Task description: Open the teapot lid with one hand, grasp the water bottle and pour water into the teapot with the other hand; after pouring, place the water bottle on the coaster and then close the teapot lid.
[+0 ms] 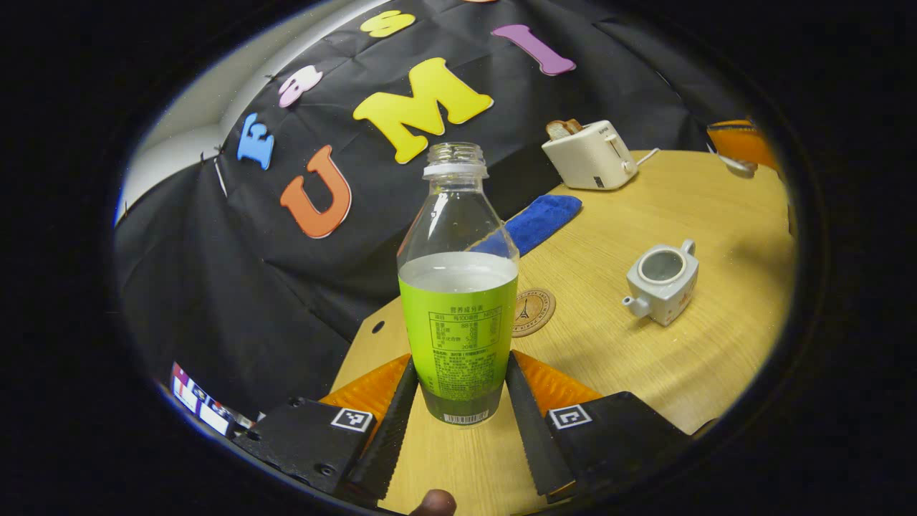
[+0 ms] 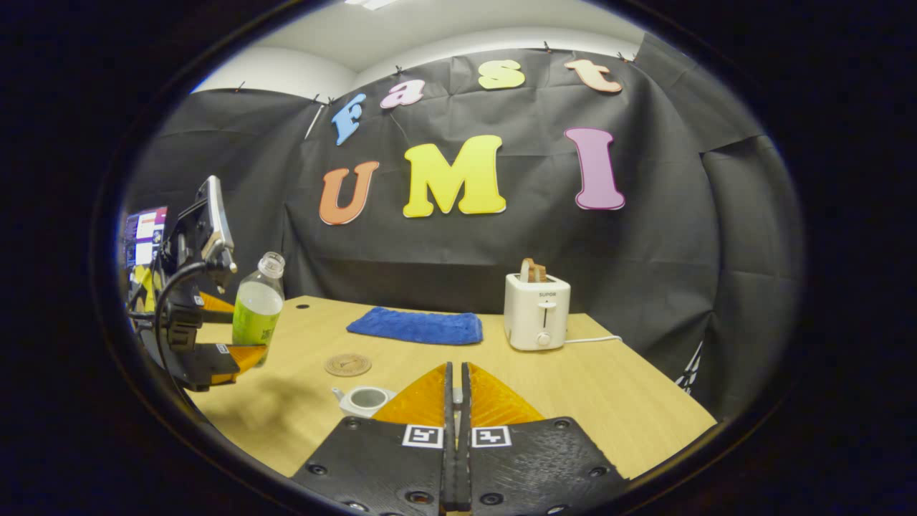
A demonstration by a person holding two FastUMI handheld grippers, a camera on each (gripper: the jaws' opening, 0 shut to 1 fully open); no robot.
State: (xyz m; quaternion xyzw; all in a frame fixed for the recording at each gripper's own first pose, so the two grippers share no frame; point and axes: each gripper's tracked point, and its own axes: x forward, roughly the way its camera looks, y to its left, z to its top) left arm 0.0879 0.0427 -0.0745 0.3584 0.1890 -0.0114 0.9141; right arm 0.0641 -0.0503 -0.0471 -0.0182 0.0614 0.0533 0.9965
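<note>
Wooden table point(image 1: 645, 358), water bottle point(image 1: 458, 287) upright, mouth up, between left gripper point(image 1: 458, 423) fingers

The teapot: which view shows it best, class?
The left gripper view: the whole teapot sits in the open, lid off, spout and handle plain. The right gripper view shows just its rim and spout behind that gripper's fingers.

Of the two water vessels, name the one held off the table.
The bottle, gripped in the left tool; the lidless teapot stands on the table.
</note>
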